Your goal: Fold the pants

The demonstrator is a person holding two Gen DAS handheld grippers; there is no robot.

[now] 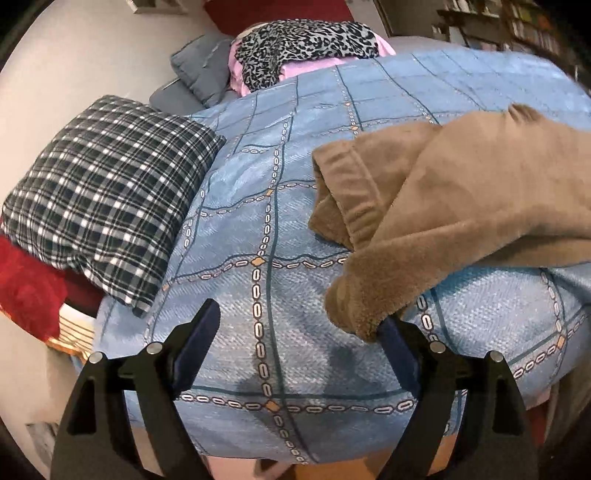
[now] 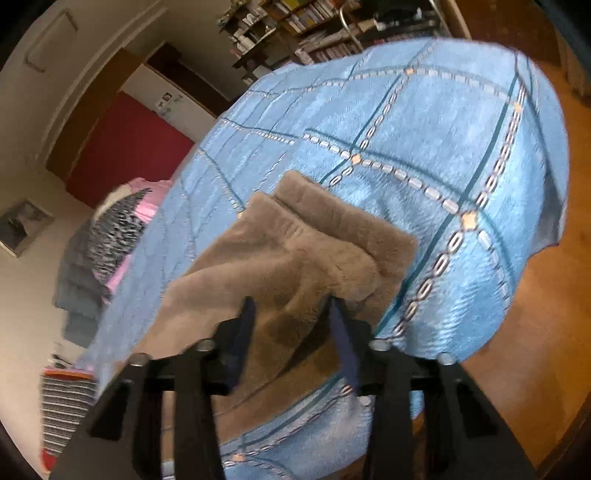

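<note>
Brown fleece pants [image 1: 461, 192] lie folded over on a blue patterned bedspread [image 1: 295, 166], waistband toward the middle of the bed. One cuff hangs down against the right finger of my left gripper [image 1: 299, 325], which is open wide over bare bedspread with nothing between its pads. In the right wrist view the pants [image 2: 295, 251] reach from the bedspread [image 2: 406, 129] to the near edge. My right gripper [image 2: 292, 314] stands narrow, its pads closed on a bunched fold of the fleece.
A folded plaid cloth [image 1: 110, 192] lies at the left of the bed, with a red fabric [image 1: 26, 280] beside it. Leopard-print and pink clothes [image 1: 306, 48] and grey pillows [image 1: 203, 70] are at the head. Wood floor [image 2: 535, 332] and bookshelves [image 2: 314, 26] lie beyond.
</note>
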